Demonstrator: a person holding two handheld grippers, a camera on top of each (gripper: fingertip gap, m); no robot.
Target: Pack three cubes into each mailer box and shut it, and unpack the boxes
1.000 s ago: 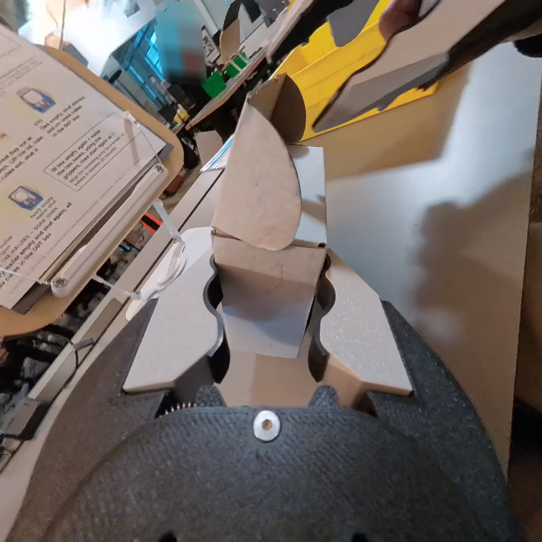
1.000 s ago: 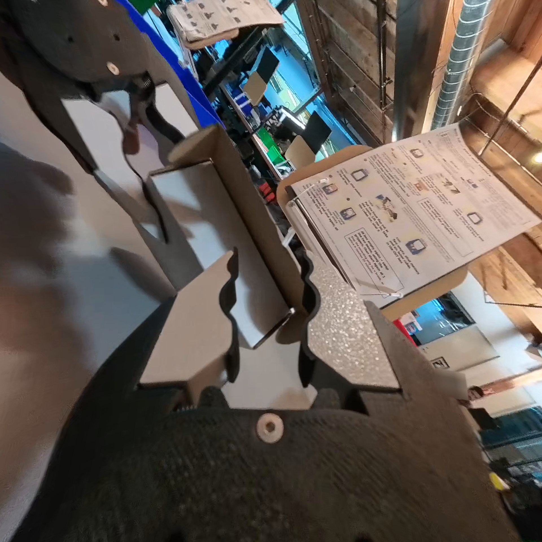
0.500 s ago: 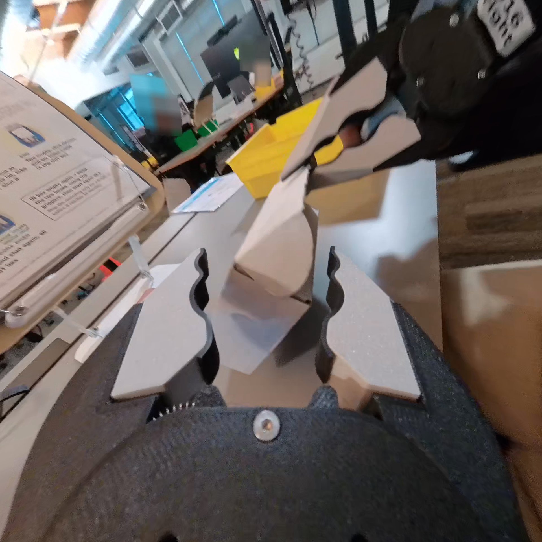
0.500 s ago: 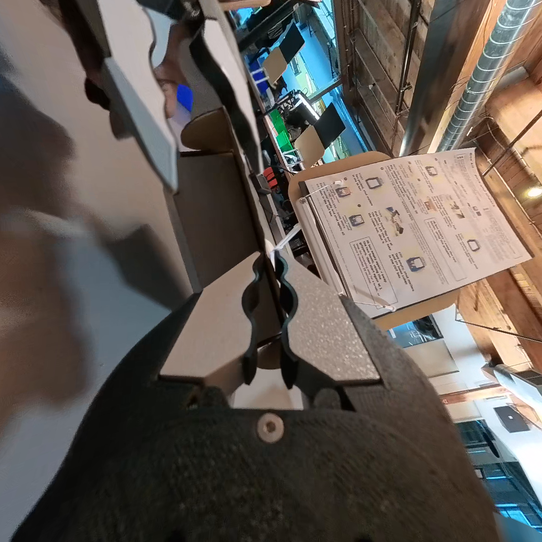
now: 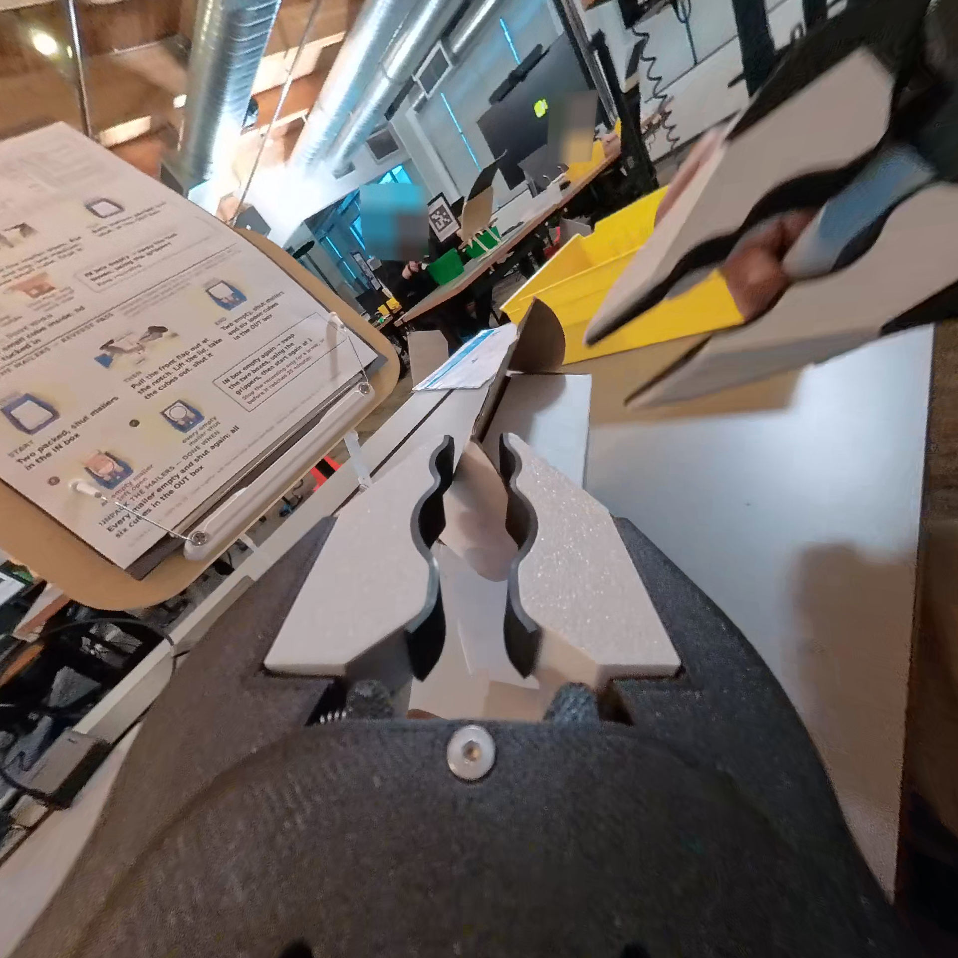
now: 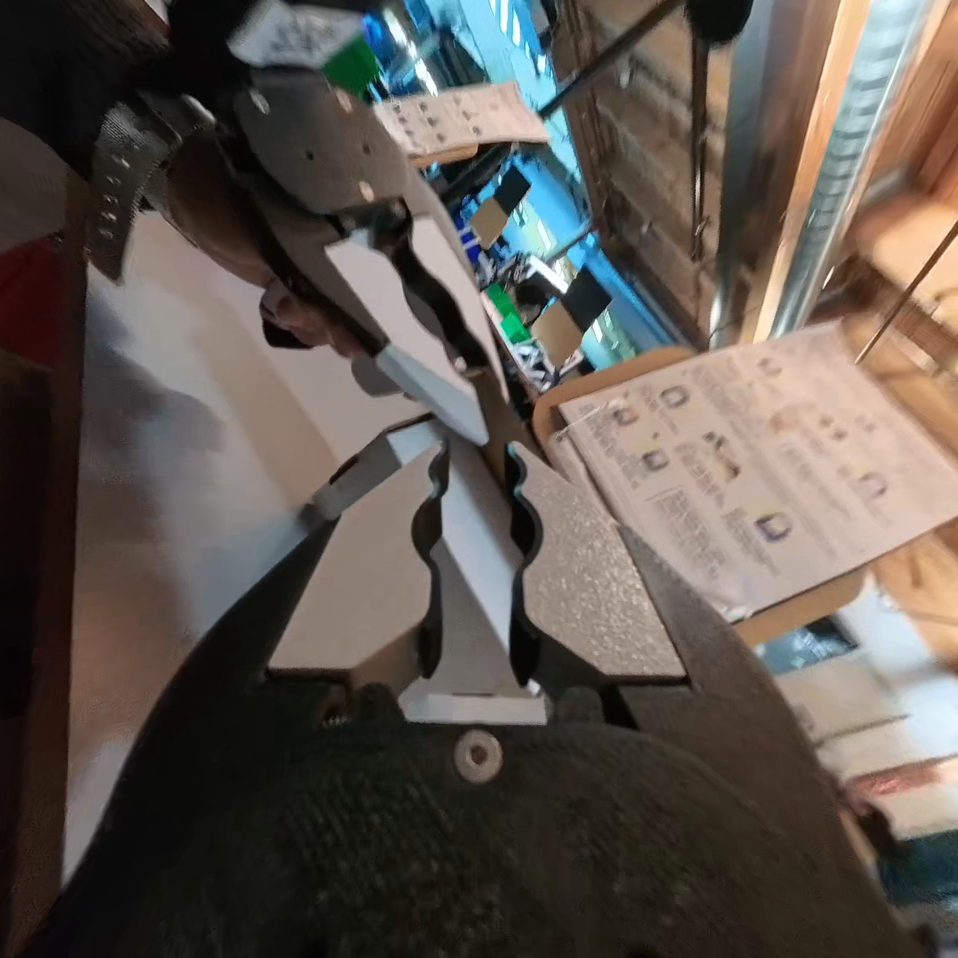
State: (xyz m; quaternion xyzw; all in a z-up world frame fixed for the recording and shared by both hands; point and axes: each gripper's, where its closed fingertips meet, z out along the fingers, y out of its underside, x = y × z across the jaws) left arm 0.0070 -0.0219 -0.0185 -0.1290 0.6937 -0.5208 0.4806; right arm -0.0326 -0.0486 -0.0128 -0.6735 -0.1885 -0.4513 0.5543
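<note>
— Tongs first: what are the left tongs [image 5: 477, 451] doing now?

— They are closing in. Half a second ago they were gaping wide around the box; now they are narrowed to a slim gap and pinching a brown cardboard flap [image 5: 479, 518] of the mailer box [image 5: 539, 414].

— And the right tongs [image 6: 474, 456]?

— They are doing the opposite. Half a second ago they were pressed together on the box's side wall. Now they are standing a little apart and gripping nothing. In the left wrist view they are hanging above the box on the side away from the instruction board [image 5: 155, 363], with the yellow bin [image 5: 570, 280] showing through their gap.

— Where is the box sitting?

— It is sitting on the pale bench [image 5: 751, 518], just beside the instruction board and lower than it. The yellow bin is lying farther from the board, beyond the box.

— How is the box looking?

— It is standing open. One pale grey panel is facing the left camera, a thin brown wall is rising along the edge nearer the board, and a rounded brown ear [image 5: 541, 337] is sticking up at the far corner. The right wrist view is blurring, so I cannot tell what the inside is holding.
</note>
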